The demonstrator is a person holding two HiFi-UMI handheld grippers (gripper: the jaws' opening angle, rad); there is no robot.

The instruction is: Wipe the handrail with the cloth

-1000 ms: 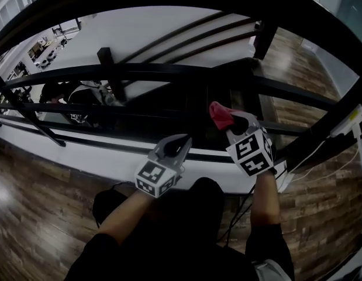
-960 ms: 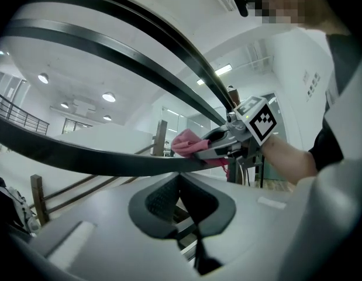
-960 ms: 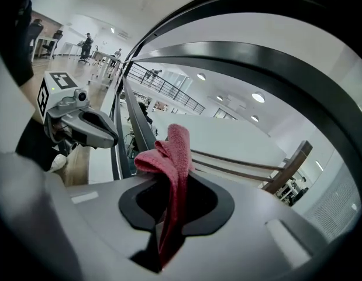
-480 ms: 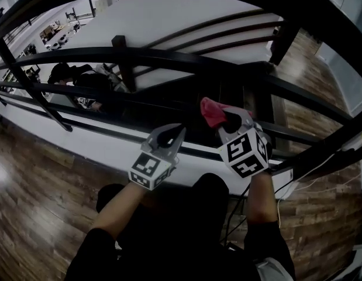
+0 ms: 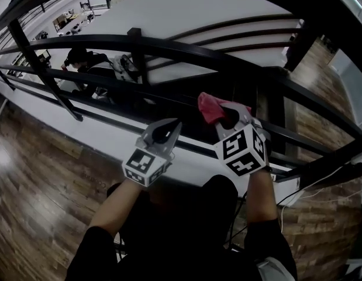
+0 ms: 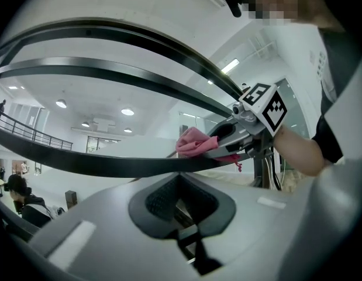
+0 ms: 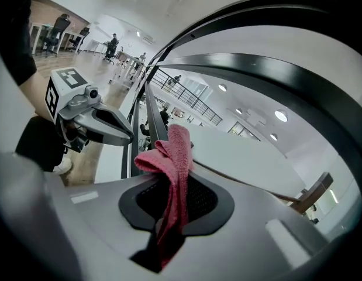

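Pink cloth [image 7: 175,157] was clenched between the fingers of the right gripper [image 5: 224,113], its bunched end sticking out past their tips and lying against the dark handrail [image 6: 99,164]. The left gripper [image 5: 168,130] hung just beside it, fingers closed on nothing. Over the last second the cloth had edged slightly leftward in the head view (the head swung too, so real travel was hard to judge). That suggested a wiping stroke barely begun, with most of the rail left.

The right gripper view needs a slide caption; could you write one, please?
Right gripper shut on a red cloth beside the black handrail, left gripper alongside.
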